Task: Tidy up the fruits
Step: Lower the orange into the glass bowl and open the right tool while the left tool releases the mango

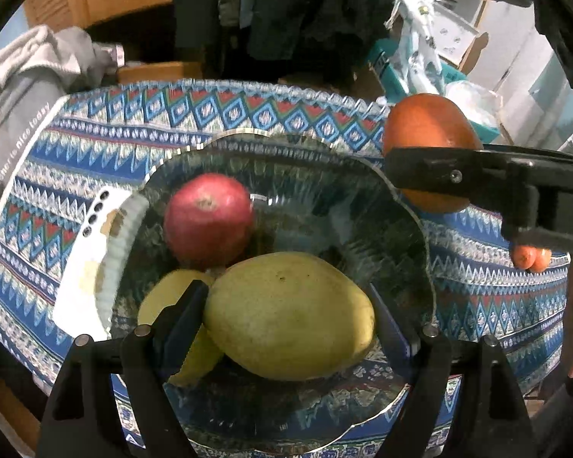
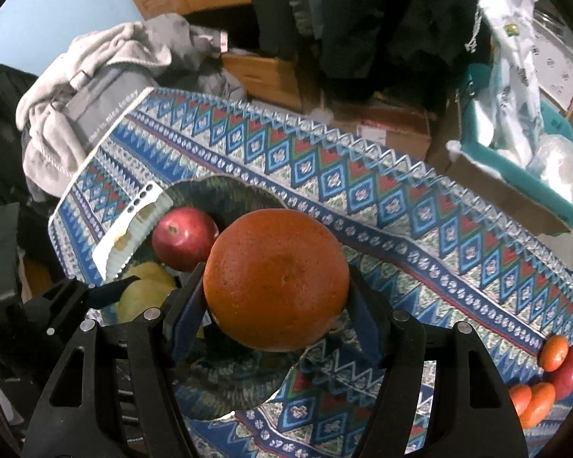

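Both jaws grasp fruit: left gripper (image 1: pixel 286 313) a mango (image 1: pixel 290 315), right gripper (image 2: pixel 275 286) an orange (image 2: pixel 275 278) (gray cloth (image 2: pixel 107 112) reads "nice today")

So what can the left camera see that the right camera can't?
Only the left wrist view shows the left gripper closed around the big yellow-green mango. Only the right wrist view shows the red fruit beside the small oranges on the cloth. Both show the red apple in the glass bowl and the big orange in the right gripper.
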`<state>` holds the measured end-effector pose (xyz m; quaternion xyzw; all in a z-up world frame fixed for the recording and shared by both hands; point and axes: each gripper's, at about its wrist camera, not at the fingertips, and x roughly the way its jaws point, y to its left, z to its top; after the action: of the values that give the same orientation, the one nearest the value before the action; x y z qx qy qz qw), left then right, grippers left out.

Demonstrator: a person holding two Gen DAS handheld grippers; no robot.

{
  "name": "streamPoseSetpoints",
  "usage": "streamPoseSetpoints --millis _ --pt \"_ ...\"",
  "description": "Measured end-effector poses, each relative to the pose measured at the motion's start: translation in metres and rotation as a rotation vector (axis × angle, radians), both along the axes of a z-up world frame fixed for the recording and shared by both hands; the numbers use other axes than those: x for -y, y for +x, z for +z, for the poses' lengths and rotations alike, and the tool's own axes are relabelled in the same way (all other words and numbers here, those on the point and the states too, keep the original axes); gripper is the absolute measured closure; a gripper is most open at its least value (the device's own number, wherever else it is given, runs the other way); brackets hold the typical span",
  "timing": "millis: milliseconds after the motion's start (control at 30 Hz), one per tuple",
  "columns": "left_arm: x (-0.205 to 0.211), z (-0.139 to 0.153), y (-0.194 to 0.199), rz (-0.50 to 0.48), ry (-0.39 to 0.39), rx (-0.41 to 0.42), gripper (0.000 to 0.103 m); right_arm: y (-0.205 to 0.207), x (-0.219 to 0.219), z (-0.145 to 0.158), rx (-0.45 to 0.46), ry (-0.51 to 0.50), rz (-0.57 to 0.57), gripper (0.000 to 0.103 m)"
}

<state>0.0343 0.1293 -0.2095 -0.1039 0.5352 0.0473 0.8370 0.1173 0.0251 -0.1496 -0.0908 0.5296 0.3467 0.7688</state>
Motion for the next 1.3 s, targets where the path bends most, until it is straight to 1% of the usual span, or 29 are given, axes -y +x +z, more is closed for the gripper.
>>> streamPoseSetpoints --millis 67,100,133,200,267,300,333,433,700,800,967,1133,1200,1300 --pt "0.0 -0.006 0.001 0.002 -0.006 -0.016 0.018 0.0 -0.004 -0.006 -0.011 -0.004 0.006 0.034" --pt "0.003 -0.005 0.001 -0.011 0.024 -0.006 0.018 -0.001 -0.006 -0.008 -0.017 -0.003 0.008 0.034" --pt "0.004 -0.005 0.001 -0.014 0.037 -0.009 0.018 -0.001 -0.007 -0.011 -0.026 0.001 0.009 0.034" --pt "0.006 -0.006 0.001 -0.018 0.039 -0.012 0.018 -0.001 -0.01 -0.015 -0.036 0.004 0.016 0.034" --pt "0.006 -0.004 0.0 -0.022 0.025 -0.005 0.023 -0.002 -0.014 -0.018 -0.039 0.002 0.026 0.034" --pt "0.006 -0.001 -0.001 -0.021 0.017 0.006 0.028 -0.002 -0.016 -0.021 -0.043 0.001 0.031 0.034" --pt "0.006 0.001 -0.001 -0.017 0.023 0.017 0.029 -0.003 -0.017 -0.023 -0.047 0.001 0.035 0.034" --pt "0.003 0.007 -0.003 -0.011 0.04 0.031 0.029 -0.004 -0.022 -0.029 -0.058 -0.002 0.044 0.034" --pt "-0.017 0.013 -0.007 0.047 0.014 0.017 0.028 -0.006 -0.036 -0.042 -0.096 -0.01 0.062 0.033" --pt "-0.023 0.012 -0.008 0.067 0.011 0.012 0.028 -0.008 -0.041 -0.044 -0.106 -0.013 0.071 0.031" --pt "-0.029 0.013 -0.012 0.084 0.016 0.016 0.028 -0.009 -0.045 -0.031 -0.09 0.021 0.075 0.032" --pt "-0.032 0.019 -0.014 0.09 0.021 0.028 0.027 -0.01 -0.04 -0.014 -0.067 0.045 0.056 0.032" --pt "-0.032 0.024 -0.015 0.09 0.029 0.038 0.025 -0.011 -0.037 -0.004 -0.034 0.03 0.044 0.032" --pt "-0.03 0.033 -0.016 0.091 0.036 0.06 0.025 -0.014 -0.03 0.011 0.02 0.009 0.028 0.031"
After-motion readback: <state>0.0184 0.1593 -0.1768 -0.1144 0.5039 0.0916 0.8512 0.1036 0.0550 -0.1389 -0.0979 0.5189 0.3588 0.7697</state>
